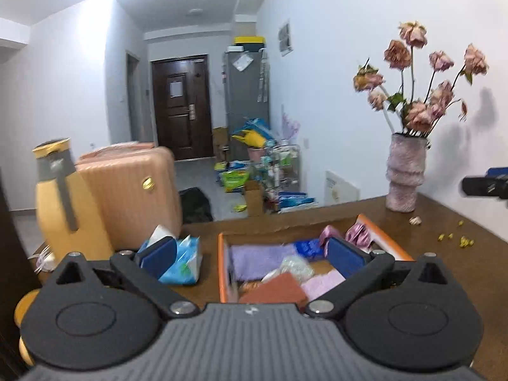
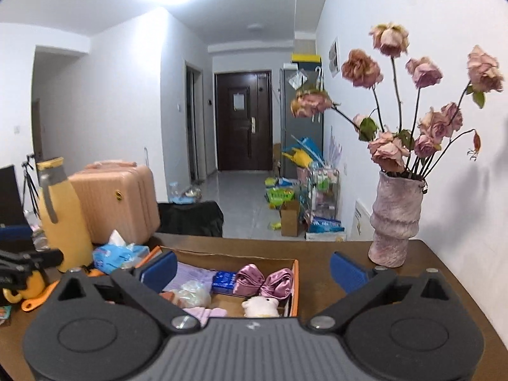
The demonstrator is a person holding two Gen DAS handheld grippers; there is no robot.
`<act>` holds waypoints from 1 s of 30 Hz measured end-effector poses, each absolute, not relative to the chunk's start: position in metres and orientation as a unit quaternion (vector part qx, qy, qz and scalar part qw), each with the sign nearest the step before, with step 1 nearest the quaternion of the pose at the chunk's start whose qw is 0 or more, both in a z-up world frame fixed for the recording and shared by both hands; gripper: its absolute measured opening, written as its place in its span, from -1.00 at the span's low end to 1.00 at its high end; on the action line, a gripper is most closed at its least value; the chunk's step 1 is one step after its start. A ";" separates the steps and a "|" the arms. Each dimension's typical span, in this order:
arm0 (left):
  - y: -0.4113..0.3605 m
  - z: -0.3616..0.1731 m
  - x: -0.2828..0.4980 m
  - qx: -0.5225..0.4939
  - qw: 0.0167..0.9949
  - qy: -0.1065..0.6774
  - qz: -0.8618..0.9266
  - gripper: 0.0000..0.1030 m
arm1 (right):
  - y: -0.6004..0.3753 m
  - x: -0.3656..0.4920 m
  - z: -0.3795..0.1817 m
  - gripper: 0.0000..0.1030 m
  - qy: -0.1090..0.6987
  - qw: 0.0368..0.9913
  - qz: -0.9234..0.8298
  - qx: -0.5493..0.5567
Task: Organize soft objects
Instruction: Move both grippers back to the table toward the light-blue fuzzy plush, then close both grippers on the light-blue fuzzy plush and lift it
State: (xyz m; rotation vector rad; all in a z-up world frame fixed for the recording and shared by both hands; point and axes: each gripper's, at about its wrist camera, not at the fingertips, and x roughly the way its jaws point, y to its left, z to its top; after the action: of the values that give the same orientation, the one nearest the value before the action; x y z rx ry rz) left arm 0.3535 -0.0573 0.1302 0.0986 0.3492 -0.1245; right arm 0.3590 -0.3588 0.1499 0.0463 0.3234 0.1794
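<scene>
An orange-rimmed cardboard box (image 1: 221,263) sits on the brown table and also shows in the right wrist view (image 2: 296,285). It holds soft things: a purple fluffy cloth (image 1: 257,258), a rust-red cloth (image 1: 274,290), a pink cloth (image 1: 322,284), a blue packet (image 2: 223,281), a pink satin bow (image 2: 263,281), a small white plush (image 2: 260,306) and a clear crumpled bag (image 2: 192,293). My left gripper (image 1: 250,254) is open and empty above the box's near side. My right gripper (image 2: 252,268) is open and empty above the box.
A blue tissue pack (image 1: 184,262) lies left of the box beside a yellow thermos (image 1: 65,203). A pink vase of dried roses (image 2: 395,219) stands at the table's far right. A pink suitcase (image 1: 136,190) stands behind the table. Petal bits (image 1: 457,239) lie on the right.
</scene>
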 end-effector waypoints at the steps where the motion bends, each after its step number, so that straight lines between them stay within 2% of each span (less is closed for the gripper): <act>1: -0.057 0.122 0.343 0.054 0.982 0.176 -0.053 1.00 | -0.361 0.349 0.141 1.00 0.161 0.982 0.095 0.031; 4: -0.054 0.095 0.306 0.050 0.980 0.182 -0.058 1.00 | -0.367 0.309 0.112 1.00 0.170 0.979 0.107 0.044; 7: -0.046 0.061 0.257 -0.011 0.969 0.216 -0.120 1.00 | -0.377 0.259 0.072 1.00 0.152 0.979 0.120 0.057; 9: -0.048 0.039 0.231 -0.029 0.962 0.234 -0.140 1.00 | -0.385 0.233 0.042 1.00 0.175 0.975 0.115 0.072; 12: -0.060 0.015 0.207 -0.002 0.957 0.249 -0.150 1.00 | -0.390 0.210 0.012 0.99 0.200 0.971 0.094 0.088; 15: -0.073 0.011 0.211 0.017 0.952 0.259 -0.163 1.00 | -0.390 0.209 -0.005 0.98 0.221 0.966 0.095 0.090; 22: -0.106 0.005 0.249 -0.010 0.936 0.291 -0.197 1.00 | -0.402 0.231 -0.021 0.87 0.238 0.961 0.076 0.119; 25: -0.127 -0.003 0.272 -0.024 0.933 0.306 -0.186 1.00 | -0.410 0.249 -0.030 0.72 0.254 0.955 0.069 0.136; 27: -0.139 -0.010 0.288 -0.042 0.929 0.320 -0.179 0.99 | -0.415 0.262 -0.036 0.54 0.268 0.949 0.066 0.152; 30: -0.154 -0.020 0.308 -0.080 0.912 0.348 -0.201 0.77 | -0.418 0.276 -0.045 0.40 0.278 0.942 0.069 0.177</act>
State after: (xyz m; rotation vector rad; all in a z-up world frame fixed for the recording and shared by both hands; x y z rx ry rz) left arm 0.3076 -0.1537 -0.0198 -0.1640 0.7176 -0.4140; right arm 0.2758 -0.4185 -0.0447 0.3607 0.5673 0.1418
